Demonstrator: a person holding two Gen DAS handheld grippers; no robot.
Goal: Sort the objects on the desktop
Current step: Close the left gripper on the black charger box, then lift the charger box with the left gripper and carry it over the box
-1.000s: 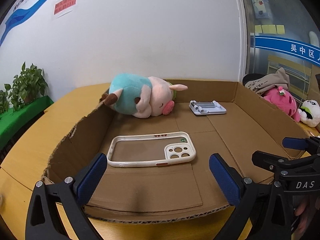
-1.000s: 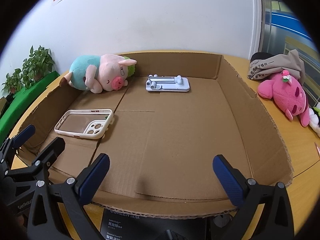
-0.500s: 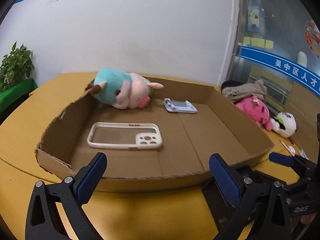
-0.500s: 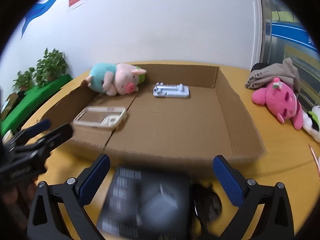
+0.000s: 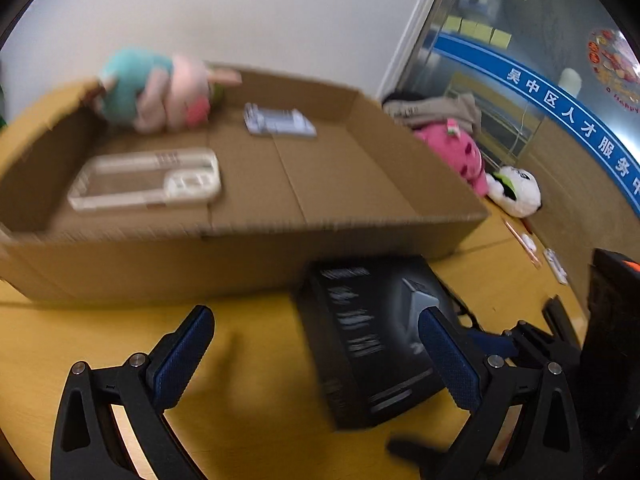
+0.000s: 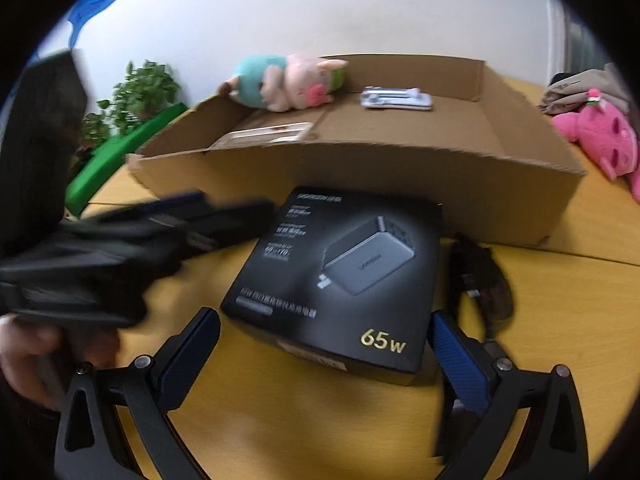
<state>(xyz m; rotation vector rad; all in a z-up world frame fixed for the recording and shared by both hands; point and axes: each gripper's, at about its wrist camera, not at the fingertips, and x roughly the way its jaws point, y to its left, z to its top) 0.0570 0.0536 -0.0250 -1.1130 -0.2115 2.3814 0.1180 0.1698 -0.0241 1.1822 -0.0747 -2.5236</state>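
Left wrist view, all a bit blurry: one cardboard tray sits on the yellow table, and inside it I count three things – one teal-and-pink plush pig at about 11 o'clock, one white phone stand at 12, one clear phone case at 10. Just in front of the tray's near wall lies one black charger box, flat on the table. Off past the tray at 2 o'clock there's one pink plush and one white plush. The left gripper hangs low over the table with its fingers spread wide, nothing between them; the box overlaps only its right-hand finger.

Right wrist view: same one tray, pig, stand and case – the pink plush sits at 2 o'clock. The charger box, marked 65w, lies dead centre, with a dark cable just beside it at 3 o'clock. The right gripper points level at the box, fingers wide apart and flanking its near edge, not gripping it. The left gripper shows at 9 o'clock as a dark blur, a hand on its handle.
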